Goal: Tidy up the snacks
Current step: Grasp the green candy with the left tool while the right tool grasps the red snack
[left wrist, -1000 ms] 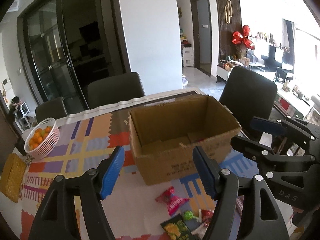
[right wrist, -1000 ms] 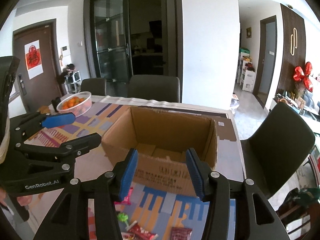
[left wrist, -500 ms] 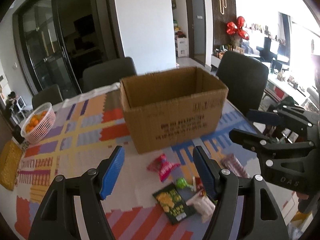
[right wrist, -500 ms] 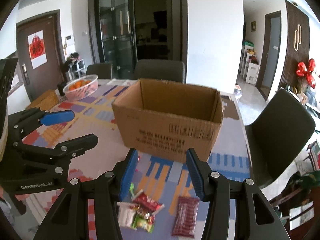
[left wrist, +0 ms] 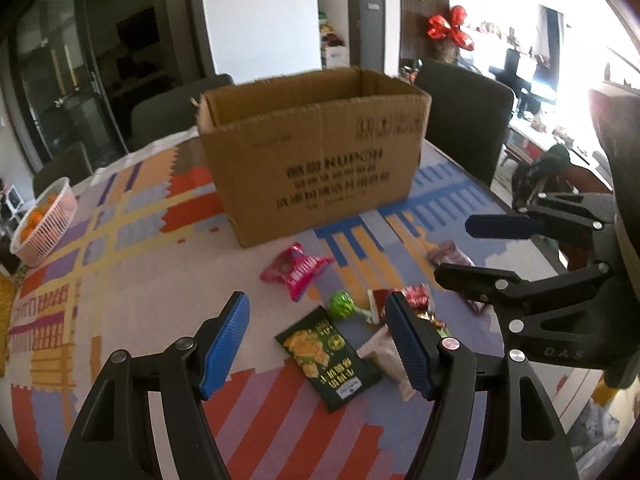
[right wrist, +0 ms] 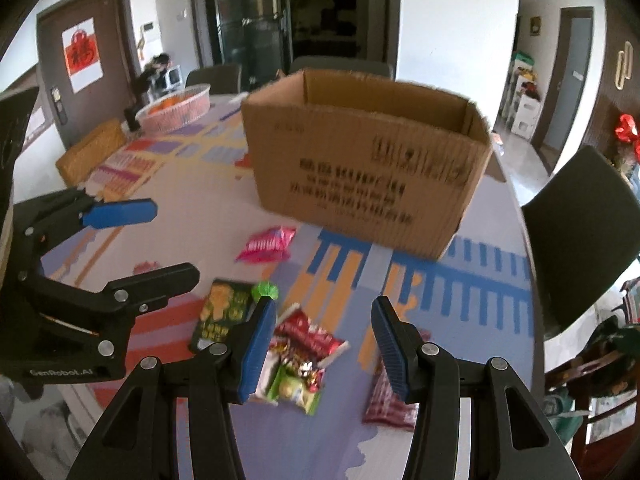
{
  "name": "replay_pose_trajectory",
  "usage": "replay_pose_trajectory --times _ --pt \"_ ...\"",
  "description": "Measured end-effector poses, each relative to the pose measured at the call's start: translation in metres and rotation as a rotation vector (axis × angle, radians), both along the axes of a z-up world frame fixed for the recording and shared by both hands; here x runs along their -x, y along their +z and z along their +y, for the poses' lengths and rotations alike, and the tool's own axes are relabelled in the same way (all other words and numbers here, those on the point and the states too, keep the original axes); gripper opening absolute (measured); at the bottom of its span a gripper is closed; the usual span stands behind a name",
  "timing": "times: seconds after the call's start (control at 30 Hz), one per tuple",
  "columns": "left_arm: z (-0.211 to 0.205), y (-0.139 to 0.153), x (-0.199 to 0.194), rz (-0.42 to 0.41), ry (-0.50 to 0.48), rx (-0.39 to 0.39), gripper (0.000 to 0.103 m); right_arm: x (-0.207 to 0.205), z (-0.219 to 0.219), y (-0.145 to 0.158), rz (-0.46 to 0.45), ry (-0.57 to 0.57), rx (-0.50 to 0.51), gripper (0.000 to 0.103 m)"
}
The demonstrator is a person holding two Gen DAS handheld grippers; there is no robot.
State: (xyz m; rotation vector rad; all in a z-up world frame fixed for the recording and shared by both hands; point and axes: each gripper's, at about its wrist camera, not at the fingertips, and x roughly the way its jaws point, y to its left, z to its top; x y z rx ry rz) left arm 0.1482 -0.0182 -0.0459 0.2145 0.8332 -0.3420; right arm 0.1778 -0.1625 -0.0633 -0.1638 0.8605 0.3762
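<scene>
Both tongs [left wrist: 316, 344] [right wrist: 324, 344] have sunk, gaping empty above the snacks [right wrist: 304, 352].

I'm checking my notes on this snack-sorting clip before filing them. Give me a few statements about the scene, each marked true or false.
1. The cardboard box stands open at the top. True.
2. The left gripper holds the pink snack packet. False: its jaws are open and hold nothing; the packet lies on the table.
3. The green lollipop lies inside the box. False: it lies on the table in front of the box.
4. The right gripper is open, with nothing held. True.
5. A basket of oranges sits on the table. True.
</scene>
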Motion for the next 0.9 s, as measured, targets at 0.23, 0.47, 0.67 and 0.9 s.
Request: replay_pose_trajectory --times 0.23,0.47,0.67,0.9 --pt "-0.002 -0.027 -0.012 0.065 -0.042 -0.008 0.063 -0.008 0.008 -0.027 0.069 0.028 0.047 0.051" --pt "-0.004 -0.044 -0.024 0.115 -0.077 -0.024 0.050 -0.020 0.015 -0.050 0.134 0.071 0.087 0.051" --pt "-0.008 -0.054 -0.036 0.147 -0.107 -0.003 0.044 -0.027 0.019 -0.057 0.153 0.089 0.096 0.051" --pt "-0.014 -0.066 -0.049 0.182 -0.118 0.006 0.038 -0.036 0.021 -0.069 0.195 0.100 0.091 0.051"
